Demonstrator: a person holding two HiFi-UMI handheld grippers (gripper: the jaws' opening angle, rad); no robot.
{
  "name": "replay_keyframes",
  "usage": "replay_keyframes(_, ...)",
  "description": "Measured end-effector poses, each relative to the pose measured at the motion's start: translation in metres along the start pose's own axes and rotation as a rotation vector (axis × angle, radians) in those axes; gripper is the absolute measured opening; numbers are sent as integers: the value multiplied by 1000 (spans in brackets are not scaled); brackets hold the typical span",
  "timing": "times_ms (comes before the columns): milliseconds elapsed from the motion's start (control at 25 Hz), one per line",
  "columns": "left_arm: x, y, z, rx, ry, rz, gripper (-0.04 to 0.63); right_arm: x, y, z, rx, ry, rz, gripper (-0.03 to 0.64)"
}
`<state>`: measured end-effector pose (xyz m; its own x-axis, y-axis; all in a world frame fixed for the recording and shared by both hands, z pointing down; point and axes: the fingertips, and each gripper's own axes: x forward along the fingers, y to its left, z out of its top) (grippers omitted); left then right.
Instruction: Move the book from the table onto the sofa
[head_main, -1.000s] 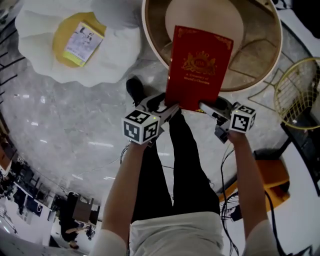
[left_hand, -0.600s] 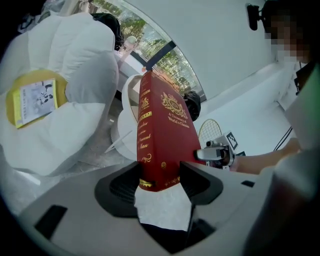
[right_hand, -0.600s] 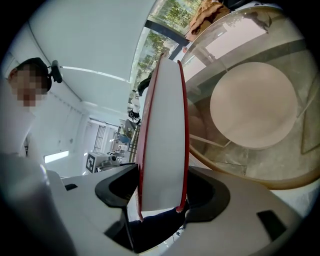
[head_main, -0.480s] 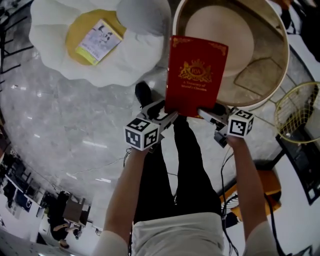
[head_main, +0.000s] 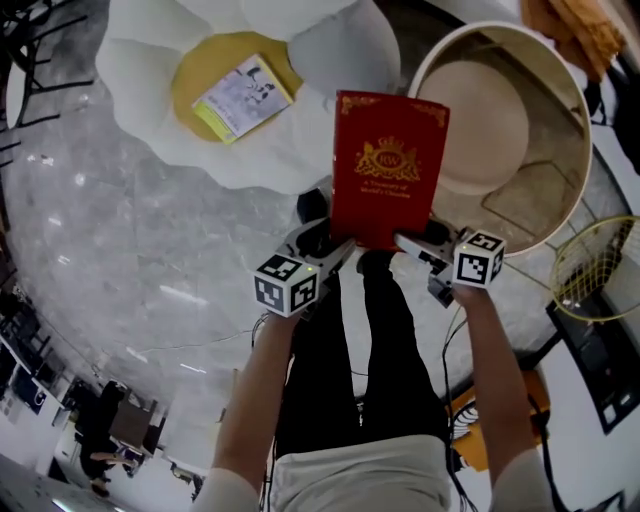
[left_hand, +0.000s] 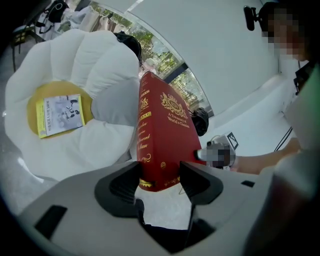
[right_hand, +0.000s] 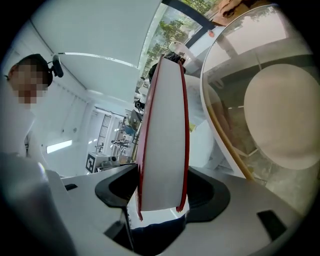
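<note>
Head view: the left gripper (head_main: 338, 245) and the right gripper (head_main: 408, 242) each clamp a lower corner of the red book (head_main: 388, 165), held in the air between the white sofa (head_main: 150, 120) and the round table (head_main: 520, 200). A second ago the book hung over the table. Left gripper view: the jaws pinch the spine end, and the gilt lettering shows. Right gripper view: the jaws, set wide, grip the book across its white page edge.

A pale booklet (head_main: 242, 97) with a yellow edge is seen lying flat at the upper left. A gold wire basket (head_main: 597, 268) is placed at the right edge. Grey marbled floor (head_main: 130, 250) is spread below, where black cables (head_main: 447, 345) are trailed near an orange object (head_main: 482, 415).
</note>
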<state>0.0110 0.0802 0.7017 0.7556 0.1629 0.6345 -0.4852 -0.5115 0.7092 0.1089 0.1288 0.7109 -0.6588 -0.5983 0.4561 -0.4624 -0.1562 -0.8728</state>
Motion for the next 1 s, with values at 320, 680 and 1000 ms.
replay_keyframes(320,-31,40,16,-61,-88,46,252,53,20,23,-73,82,12,305)
replay_keyframes(680,-57,123,37,-101,-145,99,252,145,21,44,-100,153,57,305)
replay_keyframes(1000,-49,193,46,-133,-159,122,252,212,-9,56,-86,204,52,305)
